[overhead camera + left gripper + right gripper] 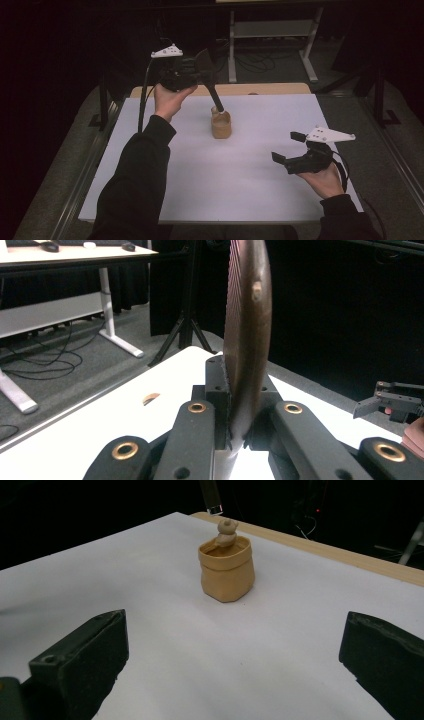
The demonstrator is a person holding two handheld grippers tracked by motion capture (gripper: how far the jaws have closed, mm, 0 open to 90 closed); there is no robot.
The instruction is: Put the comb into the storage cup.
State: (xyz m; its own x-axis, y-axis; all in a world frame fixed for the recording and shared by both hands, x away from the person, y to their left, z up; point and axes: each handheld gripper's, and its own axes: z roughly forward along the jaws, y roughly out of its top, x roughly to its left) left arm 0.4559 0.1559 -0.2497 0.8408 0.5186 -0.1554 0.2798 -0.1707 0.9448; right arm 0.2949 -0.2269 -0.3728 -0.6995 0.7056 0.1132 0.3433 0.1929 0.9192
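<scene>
Left tool [200, 67] clamped on spatula [210, 80], handle tip just above pot [221, 125] at table [250, 190] centre. Right tool [290, 147] jaws wide apart, nothing between, well clear of pot.

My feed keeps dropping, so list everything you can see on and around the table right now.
Tan soft pouch-like cup: one, tan, upright mid-table on the white table top.
Small tan wooden utensil: one, tan, standing in the cup.
Dark brown flat spatula: one, dark brown, clamped in the left claw, handle tip just above the cup.
White-legged side table: one, white, behind.
Left claw: one, black, shut on the spatula, raised at rear left.
Right claw: one, black, open, near right, holding nothing.
</scene>
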